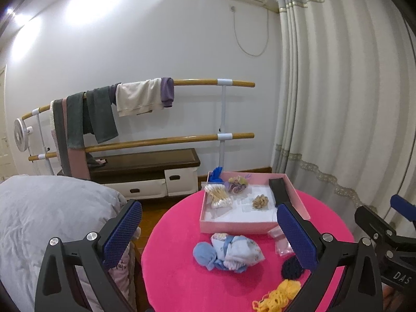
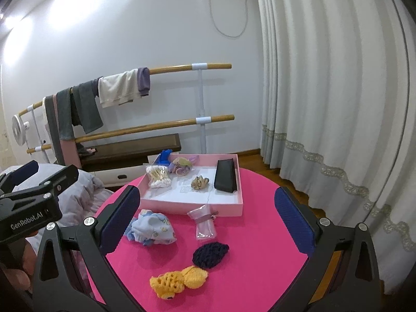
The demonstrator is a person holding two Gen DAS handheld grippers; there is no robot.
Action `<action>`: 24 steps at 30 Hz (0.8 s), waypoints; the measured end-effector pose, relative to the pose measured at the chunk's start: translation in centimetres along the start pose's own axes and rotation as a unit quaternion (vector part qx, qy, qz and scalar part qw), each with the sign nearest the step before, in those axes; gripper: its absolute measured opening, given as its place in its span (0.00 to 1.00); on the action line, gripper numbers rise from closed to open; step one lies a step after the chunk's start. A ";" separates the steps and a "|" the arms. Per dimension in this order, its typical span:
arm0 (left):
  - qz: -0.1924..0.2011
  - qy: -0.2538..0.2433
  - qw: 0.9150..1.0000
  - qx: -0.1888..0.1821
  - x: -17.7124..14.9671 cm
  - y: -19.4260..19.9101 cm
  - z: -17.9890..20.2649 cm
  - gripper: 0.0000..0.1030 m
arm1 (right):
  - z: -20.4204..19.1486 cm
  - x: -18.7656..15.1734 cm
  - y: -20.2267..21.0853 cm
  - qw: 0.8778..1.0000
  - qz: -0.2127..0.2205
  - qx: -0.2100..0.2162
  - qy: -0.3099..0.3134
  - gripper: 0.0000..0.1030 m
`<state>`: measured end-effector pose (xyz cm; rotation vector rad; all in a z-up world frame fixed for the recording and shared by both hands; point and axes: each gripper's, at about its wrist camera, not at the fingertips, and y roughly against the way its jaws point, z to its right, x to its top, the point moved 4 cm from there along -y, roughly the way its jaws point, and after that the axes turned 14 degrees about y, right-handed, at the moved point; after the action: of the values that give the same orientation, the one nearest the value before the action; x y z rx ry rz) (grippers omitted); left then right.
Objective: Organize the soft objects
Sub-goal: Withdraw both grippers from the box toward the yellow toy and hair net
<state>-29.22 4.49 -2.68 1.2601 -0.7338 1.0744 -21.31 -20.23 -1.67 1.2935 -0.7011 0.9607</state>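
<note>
Baby socks [image 1: 228, 251], a navy crochet piece [image 2: 210, 254] and a yellow one [image 2: 179, 280] lie loose on the pink desk [image 2: 260, 234], just before the pink box [image 2: 192, 204]. We judge sorting is under way; next, we must close on one item. Our left tongs [image 1: 208, 236] and right tongs [image 2: 208, 223] hover wide open, empty. A plastic pouch [image 2: 205, 223] lies between.
</note>
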 end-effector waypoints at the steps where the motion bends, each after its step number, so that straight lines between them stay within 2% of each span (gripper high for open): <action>1: -0.001 0.002 1.000 0.000 -0.4 0.5 -0.3 1.00 | -0.2 -0.1 0.2 1.000 0.000 0.002 0.001 1.00; 10: 0.005 0.018 1.000 0.009 -1.0 3.5 -2.1 1.00 | -1.1 -1.1 1.3 1.000 0.000 0.003 0.015 1.00; 24: 0.006 0.025 1.000 0.012 -1.4 4.0 -1.2 1.00 | 0.0 -1.4 1.6 1.000 -0.006 -0.005 0.008 1.00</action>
<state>-33.57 5.21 -2.66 1.2471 -0.6937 1.1241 -23.34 -20.49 -2.20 1.2795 -0.6851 0.9559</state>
